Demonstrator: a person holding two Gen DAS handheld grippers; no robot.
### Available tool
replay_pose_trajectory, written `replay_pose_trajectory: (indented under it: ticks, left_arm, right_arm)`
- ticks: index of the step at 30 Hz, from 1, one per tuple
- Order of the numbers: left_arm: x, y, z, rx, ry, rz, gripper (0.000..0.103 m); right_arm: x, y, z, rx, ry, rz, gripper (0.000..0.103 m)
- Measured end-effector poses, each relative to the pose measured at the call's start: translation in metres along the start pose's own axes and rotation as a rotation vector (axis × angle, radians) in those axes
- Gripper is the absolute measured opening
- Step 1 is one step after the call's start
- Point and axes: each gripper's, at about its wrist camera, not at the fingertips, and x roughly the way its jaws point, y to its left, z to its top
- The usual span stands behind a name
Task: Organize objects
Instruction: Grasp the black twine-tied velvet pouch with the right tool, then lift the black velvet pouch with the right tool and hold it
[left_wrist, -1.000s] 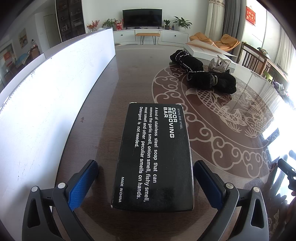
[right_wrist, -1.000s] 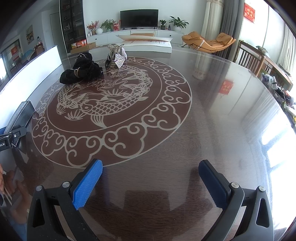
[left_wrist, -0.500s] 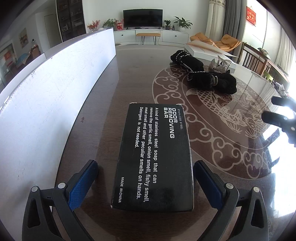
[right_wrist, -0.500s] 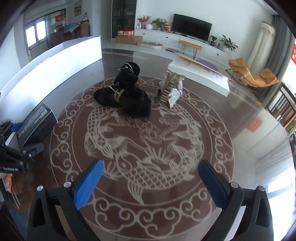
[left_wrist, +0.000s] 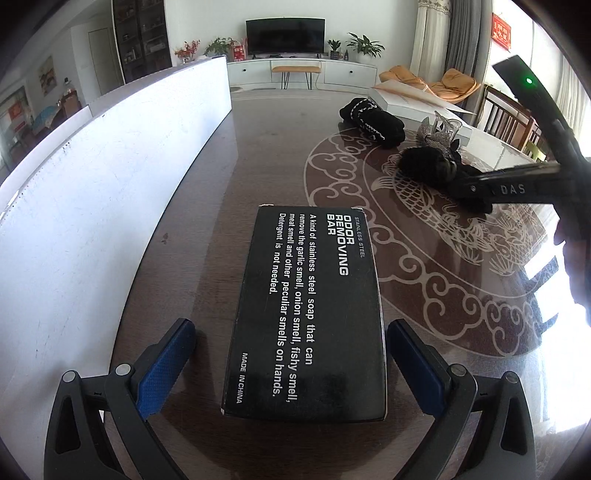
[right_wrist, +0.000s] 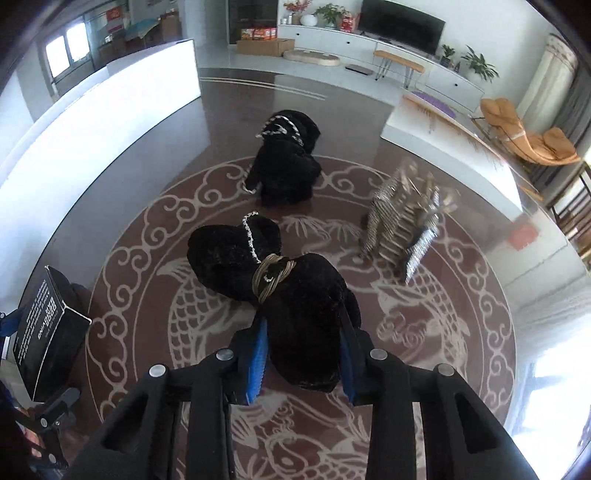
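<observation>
One change stands out: the right gripper (right_wrist: 303, 354) has swung across the counter (right_wrist: 480, 295) from bare patterned surface to the nearer black velvet bundle (right_wrist: 295, 295), and its fingers (right_wrist: 256, 354) have just been closing; the blue pads now press both sides of the bundle's near end, so it looks gripped, though it lies on the counter, not yet lifted. The left gripper (left_wrist: 291, 365) has kept its place; its fingers stand wide open on either side of the black box (left_wrist: 306, 314) marked as an odor removing bar, clear of it and holding nothing. A second black bundle (right_wrist: 288, 162) and a silvery shoe (right_wrist: 402, 225) lie beyond, untouched; judging from this, sorting has only begun, with the first bundle ready to be carried off.
</observation>
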Motion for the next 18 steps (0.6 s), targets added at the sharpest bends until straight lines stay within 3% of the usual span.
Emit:
replay_pose_trajectory:
  ticks: [3,8,9,10,11,12,15,17,18]
  left_arm:
    - [0.0,0.0,0.0,0.0,0.0,0.0,0.103]
    - [0.0,0.0,0.0,0.0,0.0,0.0,0.103]
    - [0.0,0.0,0.0,0.0,0.0,0.0,0.103]
    - [0.0,0.0,0.0,0.0,0.0,0.0,0.103]
    - [0.0,0.0,0.0,0.0,0.0,0.0,0.103]
    - [0.0,0.0,0.0,0.0,0.0,-0.001,0.103]
    - [0.0,0.0,0.0,0.0,0.0,0.0,0.103]
    - [0.0,0.0,0.0,0.0,0.0,0.0,0.103]
    - [0.0,0.0,0.0,0.0,-0.001,0.0,0.103]
  right_arm:
    - [-0.024,-0.025,-0.049,0.168,0.009,-0.028,0.034]
    - [-0.063,-0.021,-0.124,0.243,0.008,-0.1,0.038]
    - [-0.069,-0.017,-0.136,0.258,0.008,-0.083,0.046]
    - [-0.074,-0.014,-0.144,0.272,0.005,-0.044,0.063]
    - [-0.078,-0.012,-0.152,0.282,0.001,-0.004,0.069]
    - [-0.083,-0.01,-0.157,0.286,-0.002,0.027,0.074]
    - [-0.098,-0.011,-0.164,0.29,-0.04,0.124,0.074]
    - [-0.105,-0.012,-0.163,0.256,-0.069,0.141,0.077]
    - [-0.108,-0.012,-0.161,0.224,-0.08,0.132,0.084]
